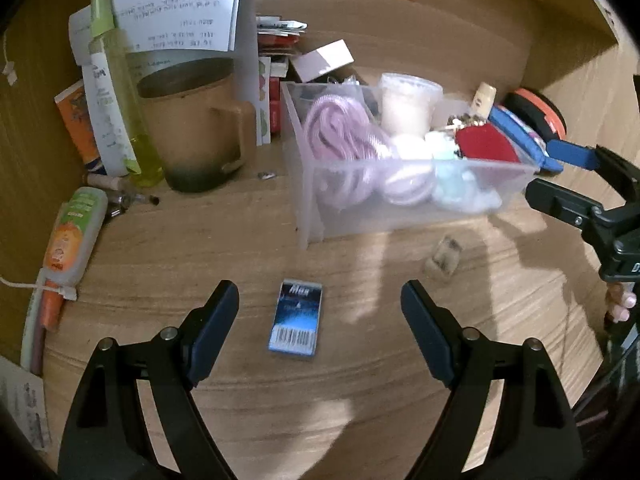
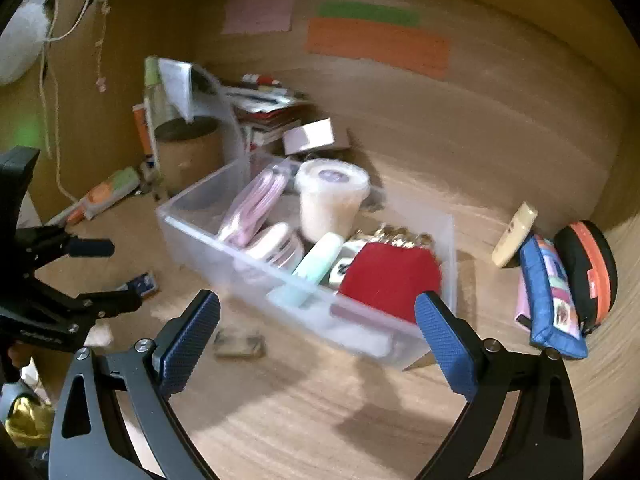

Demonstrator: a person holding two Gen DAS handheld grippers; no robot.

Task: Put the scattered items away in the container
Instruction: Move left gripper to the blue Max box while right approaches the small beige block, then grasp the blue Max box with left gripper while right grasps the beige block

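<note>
Here, left tongs [image 1: 320, 312] agape, apparently above blue box [image 1: 297, 322].

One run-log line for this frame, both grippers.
left gripper: open, over blue box | right gripper: open, empty, near clear bin | box not yet binned
</note>
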